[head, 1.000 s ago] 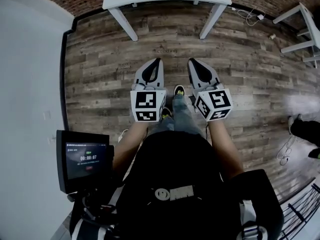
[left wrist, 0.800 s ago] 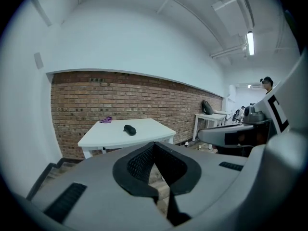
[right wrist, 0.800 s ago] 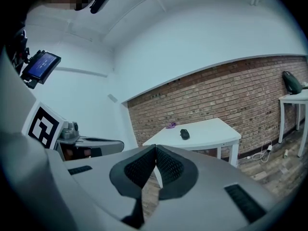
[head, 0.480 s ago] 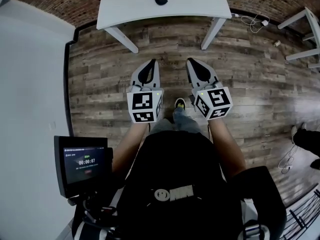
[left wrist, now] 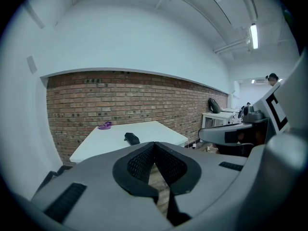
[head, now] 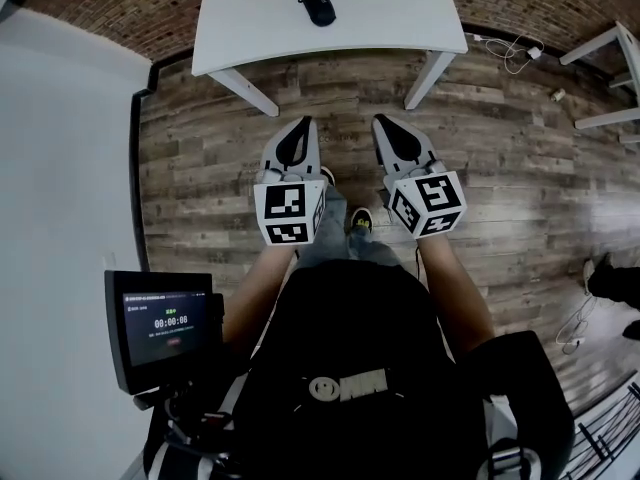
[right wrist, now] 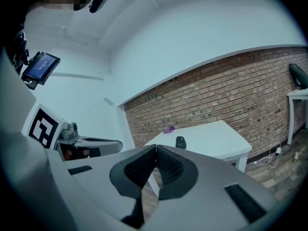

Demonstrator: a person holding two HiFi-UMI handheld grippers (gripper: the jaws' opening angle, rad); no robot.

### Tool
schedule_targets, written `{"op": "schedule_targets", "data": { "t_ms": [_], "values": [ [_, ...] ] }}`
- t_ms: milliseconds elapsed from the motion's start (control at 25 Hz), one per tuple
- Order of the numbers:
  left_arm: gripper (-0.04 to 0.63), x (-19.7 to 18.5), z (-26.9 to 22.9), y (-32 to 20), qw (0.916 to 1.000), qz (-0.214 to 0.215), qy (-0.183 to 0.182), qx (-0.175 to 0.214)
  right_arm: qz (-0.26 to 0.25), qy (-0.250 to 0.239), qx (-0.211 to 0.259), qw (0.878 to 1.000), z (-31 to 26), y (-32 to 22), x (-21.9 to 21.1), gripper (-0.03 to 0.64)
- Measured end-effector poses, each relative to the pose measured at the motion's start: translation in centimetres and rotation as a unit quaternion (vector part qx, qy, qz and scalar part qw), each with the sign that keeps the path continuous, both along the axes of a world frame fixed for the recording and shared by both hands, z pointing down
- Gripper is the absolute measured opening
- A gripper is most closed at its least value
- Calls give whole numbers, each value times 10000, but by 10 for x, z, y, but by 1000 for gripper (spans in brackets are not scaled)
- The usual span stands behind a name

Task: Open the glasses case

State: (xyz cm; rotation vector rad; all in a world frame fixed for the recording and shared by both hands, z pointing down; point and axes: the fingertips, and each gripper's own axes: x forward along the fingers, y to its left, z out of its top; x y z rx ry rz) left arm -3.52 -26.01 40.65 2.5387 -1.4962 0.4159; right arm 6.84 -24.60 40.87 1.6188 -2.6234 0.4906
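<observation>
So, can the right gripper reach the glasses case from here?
Probably not yet: the right gripper hangs over the floor, short of the table, and the glasses case lies well in. Nothing blocks the way.

**The room in front of me**

I face a white table (head: 400, 8) standing on grey-brown wood planks (head: 500, 168), with a red brick wall (left wrist: 120, 100) behind it. A plain white wall (head: 60, 168) runs along my left. Another white table (left wrist: 216, 114) stands to my right, and a strip light (left wrist: 253, 36) glows overhead.
</observation>
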Motion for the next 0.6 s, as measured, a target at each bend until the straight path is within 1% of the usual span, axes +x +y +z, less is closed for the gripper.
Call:
{"op": "schedule_targets", "data": {
  "t_ms": [160, 360, 600],
  "values": [
    [0, 3, 8, -33, 9999, 124, 63, -63, 96, 44, -25, 9999, 3, -31, 0, 5],
    [0, 1, 13, -86, 9995, 231, 114, -155, 151, 100, -124, 9998, 7, -85, -10, 5],
    [0, -17, 17, -152, 9994, 280, 125, -183, 176, 171, -122, 9996, 4, -151, -31, 5]
  ]
}}
